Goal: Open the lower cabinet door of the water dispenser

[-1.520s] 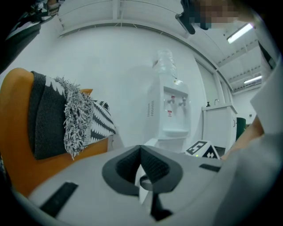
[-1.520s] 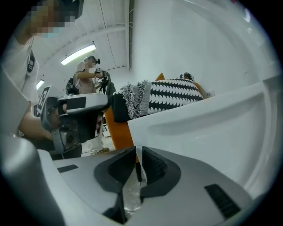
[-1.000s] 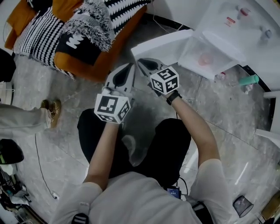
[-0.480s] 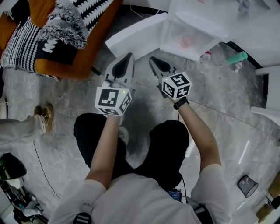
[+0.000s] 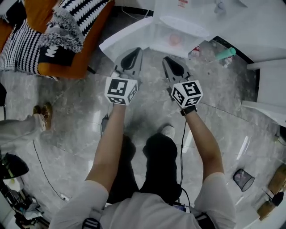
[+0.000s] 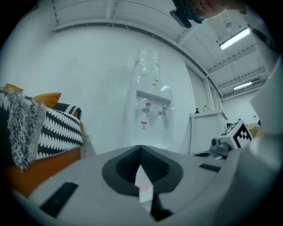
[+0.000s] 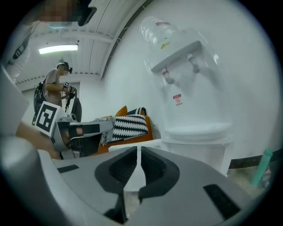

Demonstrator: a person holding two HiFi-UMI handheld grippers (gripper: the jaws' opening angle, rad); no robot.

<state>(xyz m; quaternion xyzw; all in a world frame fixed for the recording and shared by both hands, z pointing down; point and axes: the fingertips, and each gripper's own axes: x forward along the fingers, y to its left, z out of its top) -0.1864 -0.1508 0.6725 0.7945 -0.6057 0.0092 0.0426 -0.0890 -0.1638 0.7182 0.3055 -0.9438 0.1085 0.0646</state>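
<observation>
Grey marble floor is lying beneath the person's outstretched arms. Both grippers are pointing forward side by side: the left gripper is holding its jaws together on nothing, and the right gripper is doing likewise, with only a hairline slit showing. Just beyond, the lower cabinet door is standing swung wide from the water dispenser.

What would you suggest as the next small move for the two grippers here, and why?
Probably just ease both back: the lower cabinet door already stands swung wide from the water dispenser, and the left gripper and right gripper are shut, empty and clear of it.
</observation>
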